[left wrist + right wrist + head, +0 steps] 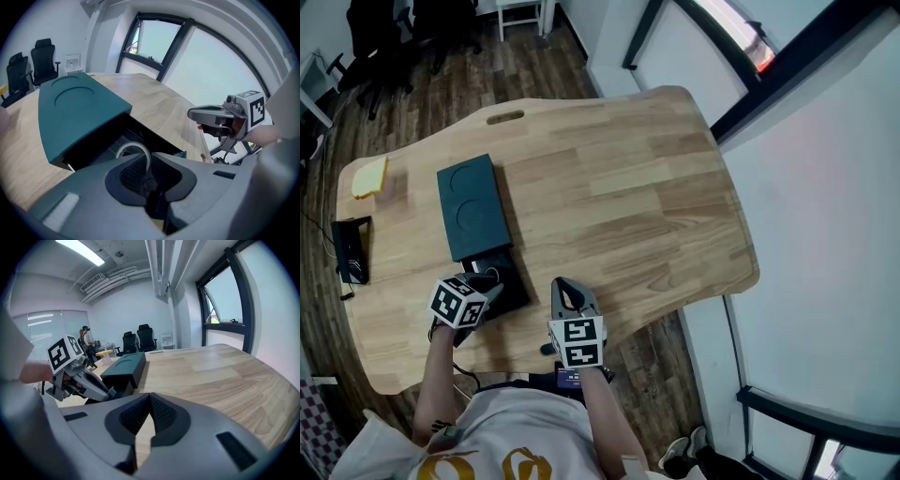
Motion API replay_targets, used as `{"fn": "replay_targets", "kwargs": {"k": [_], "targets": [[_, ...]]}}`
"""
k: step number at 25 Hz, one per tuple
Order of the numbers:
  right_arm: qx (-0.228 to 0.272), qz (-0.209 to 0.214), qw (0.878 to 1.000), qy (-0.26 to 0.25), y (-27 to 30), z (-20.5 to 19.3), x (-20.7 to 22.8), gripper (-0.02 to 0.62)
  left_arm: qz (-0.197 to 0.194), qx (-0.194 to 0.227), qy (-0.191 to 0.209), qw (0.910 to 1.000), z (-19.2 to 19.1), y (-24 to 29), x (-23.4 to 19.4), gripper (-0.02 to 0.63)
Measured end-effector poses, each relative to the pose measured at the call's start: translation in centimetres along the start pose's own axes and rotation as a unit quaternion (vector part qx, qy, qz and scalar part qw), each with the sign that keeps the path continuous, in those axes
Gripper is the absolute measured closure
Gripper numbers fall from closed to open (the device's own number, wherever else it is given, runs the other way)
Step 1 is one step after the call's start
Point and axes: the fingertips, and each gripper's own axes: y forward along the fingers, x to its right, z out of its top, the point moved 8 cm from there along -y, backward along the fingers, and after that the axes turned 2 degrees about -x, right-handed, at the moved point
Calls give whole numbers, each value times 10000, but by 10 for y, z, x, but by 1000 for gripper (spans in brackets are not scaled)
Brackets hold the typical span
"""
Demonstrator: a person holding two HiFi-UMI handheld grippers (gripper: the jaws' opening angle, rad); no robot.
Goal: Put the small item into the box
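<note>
Only the left gripper view shows the small item: a thin pale ring [133, 145] clamped edge-on in the left gripper [148, 164], whose ribbed grey jaws are pressed together on it. The ring hangs over the dark open tray [105, 140] of the matte teal box [75, 112]. In the head view the gripper's body covers this spot, but two round recesses show in the box lid [473, 206]. The right gripper [150, 399] is clenched and empty above the pale wood-grain desk [628, 187].
</note>
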Motion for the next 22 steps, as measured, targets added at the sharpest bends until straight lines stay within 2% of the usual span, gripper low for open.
{"fn": "replay_targets", "kwargs": {"k": [4,14,22], "targets": [[17,-7,10000,11,1,2,1,591,-27,-403,78,9992,1,4,1,568],[-48,-29,10000,30,-2,-4,6,591,210,-890,244,9955,10,13,0,569],[-66,-80,9999,64,-8,-9,13,591,175,-995,249,9946,13,17,3,568]]}}
